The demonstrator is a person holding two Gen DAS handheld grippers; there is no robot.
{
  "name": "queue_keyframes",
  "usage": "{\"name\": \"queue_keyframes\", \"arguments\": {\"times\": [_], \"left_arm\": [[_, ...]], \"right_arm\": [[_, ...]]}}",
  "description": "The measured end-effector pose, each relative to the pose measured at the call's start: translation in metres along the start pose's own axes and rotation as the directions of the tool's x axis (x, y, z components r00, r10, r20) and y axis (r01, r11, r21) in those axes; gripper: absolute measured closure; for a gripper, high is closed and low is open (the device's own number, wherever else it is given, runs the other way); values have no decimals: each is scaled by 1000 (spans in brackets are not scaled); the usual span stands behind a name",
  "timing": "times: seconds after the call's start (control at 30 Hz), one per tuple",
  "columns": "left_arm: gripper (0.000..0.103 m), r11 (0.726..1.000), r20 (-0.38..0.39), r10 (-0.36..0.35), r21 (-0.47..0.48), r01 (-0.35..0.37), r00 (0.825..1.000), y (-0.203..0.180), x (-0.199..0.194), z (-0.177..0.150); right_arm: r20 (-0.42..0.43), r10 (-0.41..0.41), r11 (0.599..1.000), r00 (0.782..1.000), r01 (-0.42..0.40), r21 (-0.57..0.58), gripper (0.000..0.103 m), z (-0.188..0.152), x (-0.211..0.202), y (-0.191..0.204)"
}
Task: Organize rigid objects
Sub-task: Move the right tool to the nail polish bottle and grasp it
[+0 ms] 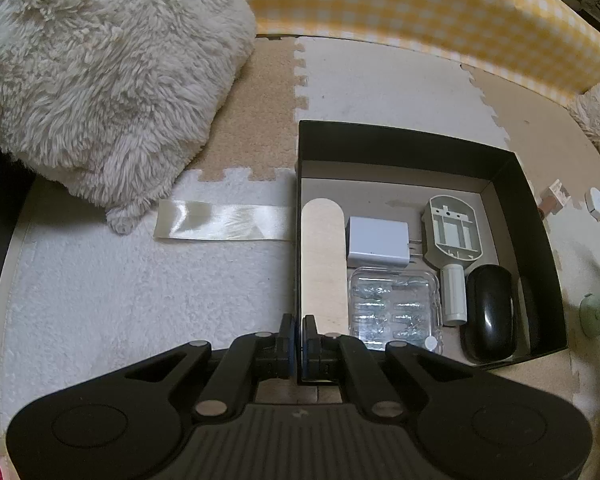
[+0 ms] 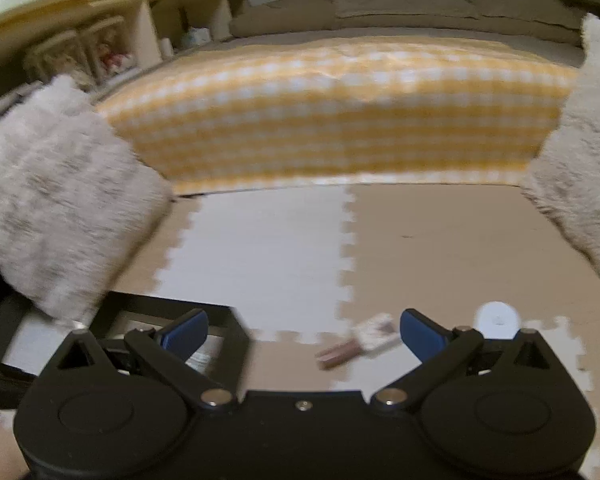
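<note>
A: While the left gripper (image 1: 299,326) clamps the near-left wall of the black cardboard box (image 1: 538,240), what lies inside?

B: White charger (image 1: 378,242), black mouse (image 1: 490,312), along its near edge. Right gripper (image 2: 302,334) spread wide, empty, over the foam floor mat (image 2: 440,240).

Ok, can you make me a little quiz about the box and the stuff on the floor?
1. True or false: the black mouse lies inside the black box.
2. Which hand-held gripper has wide-open jaws? A) left hand-held gripper B) right hand-held gripper
3. Fill in: the left hand-held gripper is shut on the box's ____.

Key
1. True. It lies by the box's right wall, next to the white charger and the clear plastic case.
2. B. Nothing is between its fingers; a small packet lies on the floor mat ahead.
3. Wall.
</note>
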State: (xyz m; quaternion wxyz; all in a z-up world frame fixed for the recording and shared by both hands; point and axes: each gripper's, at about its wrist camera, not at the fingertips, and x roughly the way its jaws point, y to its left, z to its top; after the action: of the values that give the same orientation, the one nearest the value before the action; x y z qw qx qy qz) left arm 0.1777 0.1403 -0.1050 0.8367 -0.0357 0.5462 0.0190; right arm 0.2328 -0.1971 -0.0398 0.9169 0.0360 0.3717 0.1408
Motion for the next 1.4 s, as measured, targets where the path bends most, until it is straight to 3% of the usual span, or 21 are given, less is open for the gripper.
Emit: {"name": "queue_keyframes", "arguments": {"times": [0.13,0.2,0.3,0.5,0.7,0.87,0.97,1.13,1.3,1.4], "left_arm": [[100,1000,-1,3,4,-3,1000,0,0,0],[100,1000,-2,4,5,-4,1000,0,0,0],[100,1000,-3,4,4,-4,1000,0,0,-1],[100,1000,-5,5,6,-5,1000,-1,1,-1],[100,1000,-12,3,3,-3,1000,0,3,-1],[100,1000,-12,3,3,-3,1000,0,3,-1],[100,1000,-11,3,3,-3,1000,0,3,-1],[100,1000,-12,3,4,-3,1000,0,3,-1],[100,1000,-12,4,4,-4,1000,0,3,-1],[100,1000,-13,6,5,-6,1000,-1,3,-1]], "right_arm": [[-66,0,993,998,8,117,1,-13,19,-30],[-116,37,979,993,-13,205,23,-19,33,-40],[-176,88,960,980,-36,279,41,-29,55,-41],[-199,87,922,976,-3,388,46,-41,95,-28],[-181,-58,931,982,118,345,54,-46,118,-13],[-159,-117,945,980,160,285,67,-47,124,-12],[-164,-90,951,982,134,280,71,-47,121,-19],[-226,-47,989,973,77,126,82,-53,111,-10],[-353,1,996,936,-32,-80,86,-62,94,6],[-403,23,993,915,-68,-97,86,-71,83,8]]}}
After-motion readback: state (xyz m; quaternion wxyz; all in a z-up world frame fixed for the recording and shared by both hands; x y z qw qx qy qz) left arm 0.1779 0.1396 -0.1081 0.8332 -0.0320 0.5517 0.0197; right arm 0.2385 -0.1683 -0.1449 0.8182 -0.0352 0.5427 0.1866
